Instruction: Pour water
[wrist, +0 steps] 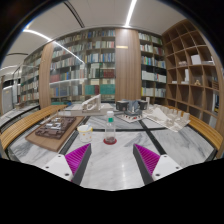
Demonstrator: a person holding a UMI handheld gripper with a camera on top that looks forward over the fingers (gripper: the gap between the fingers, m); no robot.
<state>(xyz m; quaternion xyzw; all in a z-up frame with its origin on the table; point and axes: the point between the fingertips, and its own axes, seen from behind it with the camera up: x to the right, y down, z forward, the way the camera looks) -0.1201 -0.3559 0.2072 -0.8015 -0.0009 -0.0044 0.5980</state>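
Approach step. Your fingers are wide apart, holding nothing. The bottle stands upright on the bench, just ahead between them. Next: advance, close on it.

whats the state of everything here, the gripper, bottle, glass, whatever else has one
gripper: open, holding nothing, fingers wide apart
bottle: upright on the table, beyond the fingers, cap state too small to tell
glass: upright beside the bottle, reddish at its base, fill level unclear
table: white, bearing the bottle, the glass and architectural models further back
bookshelves: filled with books
ceiling lights: on
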